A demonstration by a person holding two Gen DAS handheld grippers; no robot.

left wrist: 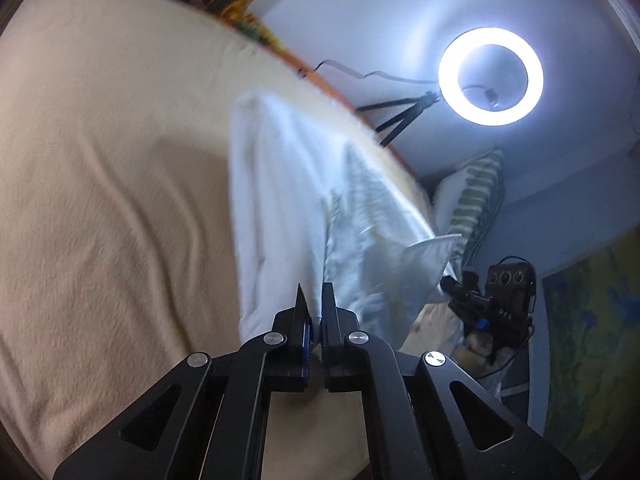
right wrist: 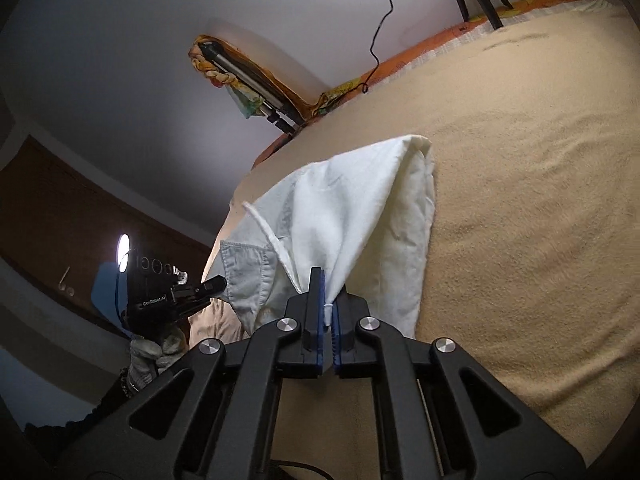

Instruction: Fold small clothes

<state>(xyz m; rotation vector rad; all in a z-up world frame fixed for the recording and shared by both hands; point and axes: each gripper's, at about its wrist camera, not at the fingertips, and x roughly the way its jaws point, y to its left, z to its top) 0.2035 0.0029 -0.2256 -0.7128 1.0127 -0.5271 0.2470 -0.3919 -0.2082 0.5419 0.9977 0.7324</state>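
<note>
A small white garment (left wrist: 280, 200) lies partly on the beige blanket (left wrist: 100, 180), its near part lifted off it. My left gripper (left wrist: 316, 300) is shut on one edge of it. In the right wrist view the same garment (right wrist: 360, 200) hangs from my right gripper (right wrist: 329, 288), which is shut on another edge. A stitched cuff or hem (right wrist: 244, 268) droops at the left. The left gripper (right wrist: 208, 284) shows at the left of the right wrist view and the right gripper (left wrist: 452, 284) at the right of the left wrist view, each at the cloth's edge.
The bed's orange patterned edge (right wrist: 440, 40) runs along the far side. A lit ring light (left wrist: 490, 76) on a tripod stands beyond it. A striped pillow (left wrist: 476, 196) leans by the wall. A folded tripod (right wrist: 248, 80) and a cable (right wrist: 384, 20) lie at the bed's far edge.
</note>
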